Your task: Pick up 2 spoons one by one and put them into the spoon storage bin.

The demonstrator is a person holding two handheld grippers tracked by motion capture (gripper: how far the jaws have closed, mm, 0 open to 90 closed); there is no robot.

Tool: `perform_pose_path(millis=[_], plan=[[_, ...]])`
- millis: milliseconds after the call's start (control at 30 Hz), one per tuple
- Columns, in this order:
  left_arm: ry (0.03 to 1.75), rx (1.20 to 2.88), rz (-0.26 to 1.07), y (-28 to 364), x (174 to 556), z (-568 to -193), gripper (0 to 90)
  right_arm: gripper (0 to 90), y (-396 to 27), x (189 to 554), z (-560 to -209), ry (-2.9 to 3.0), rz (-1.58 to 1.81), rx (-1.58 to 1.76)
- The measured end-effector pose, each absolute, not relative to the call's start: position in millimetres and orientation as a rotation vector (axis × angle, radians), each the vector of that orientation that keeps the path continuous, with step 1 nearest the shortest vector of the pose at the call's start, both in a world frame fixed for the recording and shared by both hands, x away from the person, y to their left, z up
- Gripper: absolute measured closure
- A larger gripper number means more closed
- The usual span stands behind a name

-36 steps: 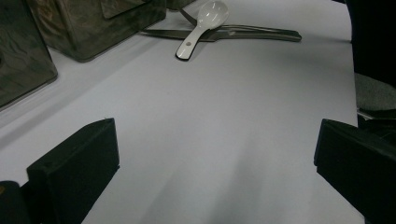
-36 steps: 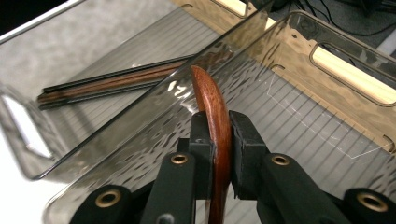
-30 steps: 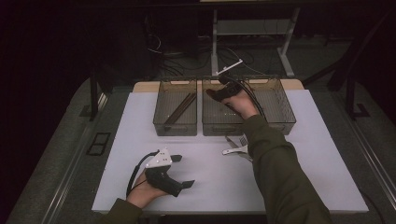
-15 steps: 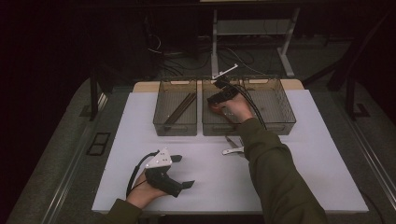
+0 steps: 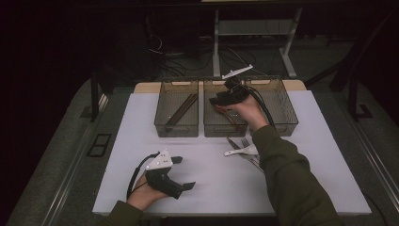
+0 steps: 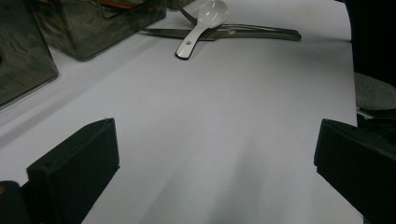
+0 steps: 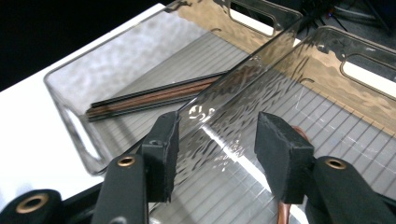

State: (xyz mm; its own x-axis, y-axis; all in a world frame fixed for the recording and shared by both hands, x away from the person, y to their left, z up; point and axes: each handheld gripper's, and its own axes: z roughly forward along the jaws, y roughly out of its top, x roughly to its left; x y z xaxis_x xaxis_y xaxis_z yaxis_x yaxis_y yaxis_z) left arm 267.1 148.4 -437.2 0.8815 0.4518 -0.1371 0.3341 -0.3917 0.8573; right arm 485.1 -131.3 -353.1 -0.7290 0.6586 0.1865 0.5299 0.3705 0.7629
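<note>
Three clear bins (image 5: 273, 101) stand in a row along the far edge of the white table (image 5: 306, 188); chopsticks (image 7: 154, 100) lie in the left one. Right gripper (image 5: 225, 98) hovers above the middle bin, jaws just opened and partly apart, a brown-handled utensil (image 7: 285, 212) lying below them. Left gripper (image 5: 181, 187) rests near the front edge, jaws wide apart, empty; a white spoon (image 6: 201, 25) lies over metal cutlery (image 6: 252, 32) before the bins.

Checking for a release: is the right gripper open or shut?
Open: the right gripper has just been opening; its pads stand apart over the middle bin.
</note>
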Motion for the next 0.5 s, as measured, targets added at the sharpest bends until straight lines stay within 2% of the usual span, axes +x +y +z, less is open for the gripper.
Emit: perform_pose_path(millis=[500], plan=[[0.568, 2.01, 0.164, 150, 267, -436, 0.0, 43.0, -161, 432, -344, 2.459, 1.357, 0.976]])
